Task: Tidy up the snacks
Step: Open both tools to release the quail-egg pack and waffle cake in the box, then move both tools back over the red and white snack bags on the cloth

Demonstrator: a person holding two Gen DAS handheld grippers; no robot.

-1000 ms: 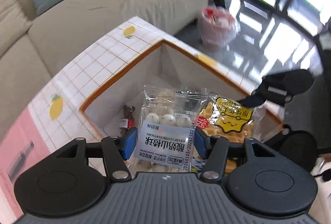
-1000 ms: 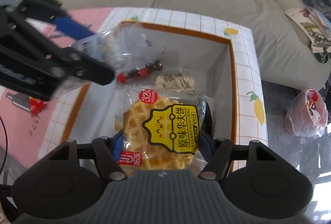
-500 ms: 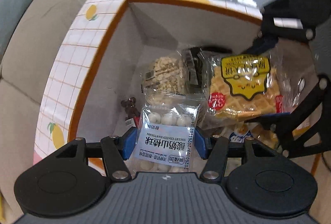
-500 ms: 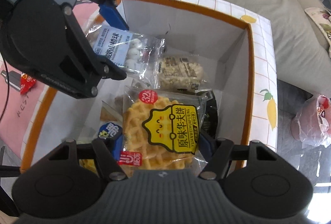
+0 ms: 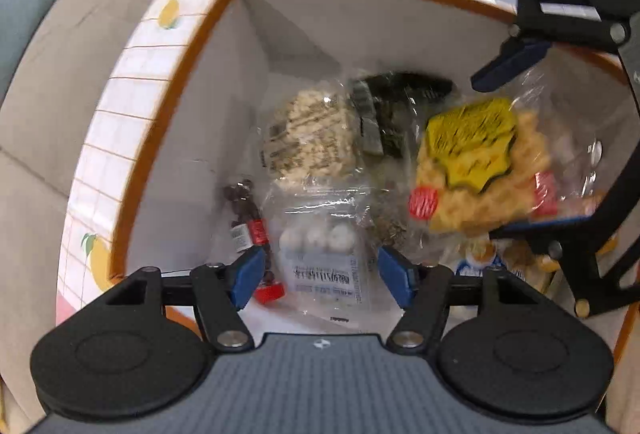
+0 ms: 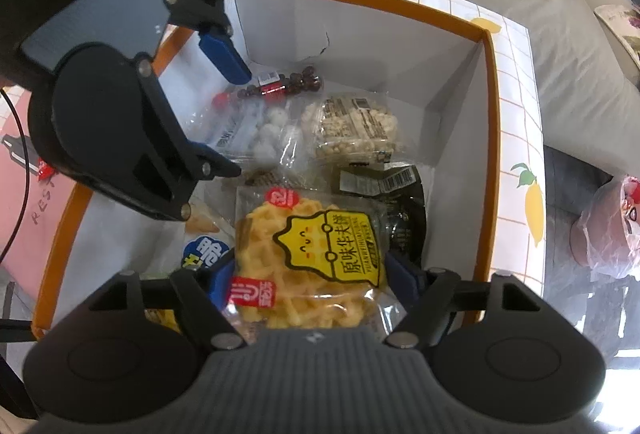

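- Storage box (image 6: 490,105) — already holds yogurt-ball packet (image 5: 320,258), puffed-grain bar (image 6: 356,125), candied-fruit skewer (image 6: 280,85).
- Left gripper (image 5: 318,274) — fingers spread, packet released beneath.
- Right gripper (image 6: 306,280) — clamped on waffle pack (image 6: 312,258), over box; placement pending.

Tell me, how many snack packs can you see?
6: berry skewer by the far wall, white-ball pack and rice cake nearer, dark pack rightmost, waffle in right gripper, blue-label pack beside it. Others may be hidden.
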